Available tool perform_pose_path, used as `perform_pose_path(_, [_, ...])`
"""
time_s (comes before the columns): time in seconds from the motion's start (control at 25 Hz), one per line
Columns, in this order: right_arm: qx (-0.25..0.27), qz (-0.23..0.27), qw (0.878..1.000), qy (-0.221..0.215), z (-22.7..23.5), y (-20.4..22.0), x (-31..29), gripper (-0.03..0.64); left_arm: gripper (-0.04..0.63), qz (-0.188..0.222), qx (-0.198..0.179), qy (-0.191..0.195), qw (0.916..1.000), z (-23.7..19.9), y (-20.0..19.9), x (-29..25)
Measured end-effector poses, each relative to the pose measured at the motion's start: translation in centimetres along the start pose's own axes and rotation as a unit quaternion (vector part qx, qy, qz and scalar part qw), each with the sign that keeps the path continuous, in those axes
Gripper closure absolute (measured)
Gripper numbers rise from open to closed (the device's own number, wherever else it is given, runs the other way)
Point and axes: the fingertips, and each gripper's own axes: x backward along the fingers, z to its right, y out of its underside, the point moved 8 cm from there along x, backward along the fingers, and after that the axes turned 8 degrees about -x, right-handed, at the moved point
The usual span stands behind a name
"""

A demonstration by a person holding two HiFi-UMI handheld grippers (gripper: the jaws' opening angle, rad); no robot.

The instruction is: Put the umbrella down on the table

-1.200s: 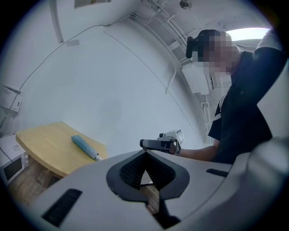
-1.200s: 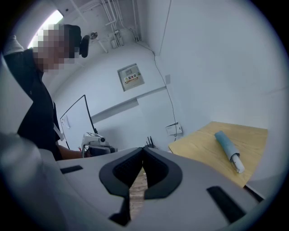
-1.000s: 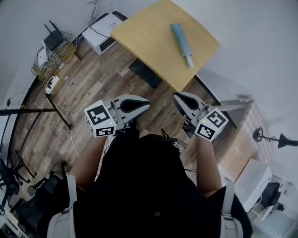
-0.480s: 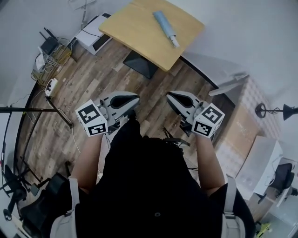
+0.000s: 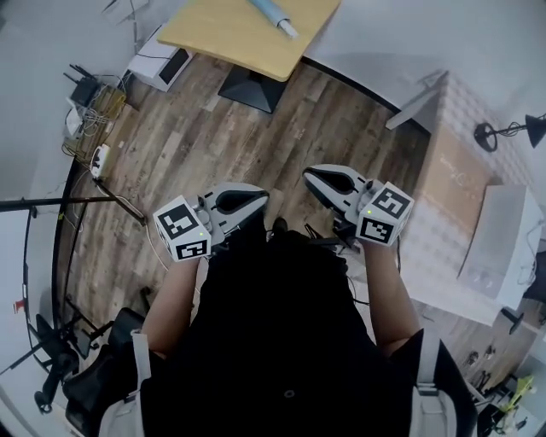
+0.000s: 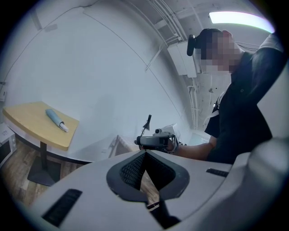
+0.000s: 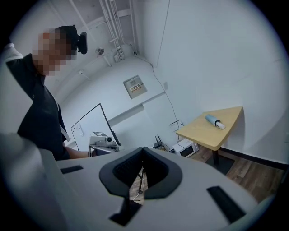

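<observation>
The light blue folded umbrella (image 5: 273, 13) lies on the wooden table (image 5: 226, 34), at the top edge of the head view and far from both grippers. It also shows small in the left gripper view as the umbrella (image 6: 56, 120) on the table (image 6: 27, 124), and in the right gripper view as the umbrella (image 7: 214, 121) on the table (image 7: 205, 135). My left gripper (image 5: 264, 196) and right gripper (image 5: 309, 174) are held close to my body over the floor. Both are shut with nothing between the jaws, as the left gripper (image 6: 145, 153) and right gripper (image 7: 143, 151) show.
A white appliance (image 5: 162, 64) and a tangle of cables with a router (image 5: 94, 94) lie on the wooden floor at the left wall. A dark stand (image 5: 85, 203) reaches in from the left. A cardboard box (image 5: 456, 183) and a lamp (image 5: 512, 128) stand at the right.
The table with the umbrella has slid up to the top edge of the head view as I moved back from it. Both grippers stay shut and empty in front of me.
</observation>
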Motion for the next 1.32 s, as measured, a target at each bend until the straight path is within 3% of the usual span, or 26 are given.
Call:
perform_pose_path(0.2, [0.011,0.017,1.000,-0.005,-1.7,0.3,1.2,0.597,0.583,0.001,0.001,0.003,1.0000,1.0,-0.3,0.1])
perform_pose_path(0.72, [0.050,0.030,0.998,-0.028,-3.2,-0.8,0.6,0.598,0.583,-0.047,-0.039,0.061,0.9963,2.0,-2.1,-0.8])
perform_pose_path(1.32, [0.025,0.051,0.998,-0.008,0.0,-0.3,4.0,0.598,0.583,-0.062,-0.054,0.052,0.9953,1.6,-1.5,-4.6])
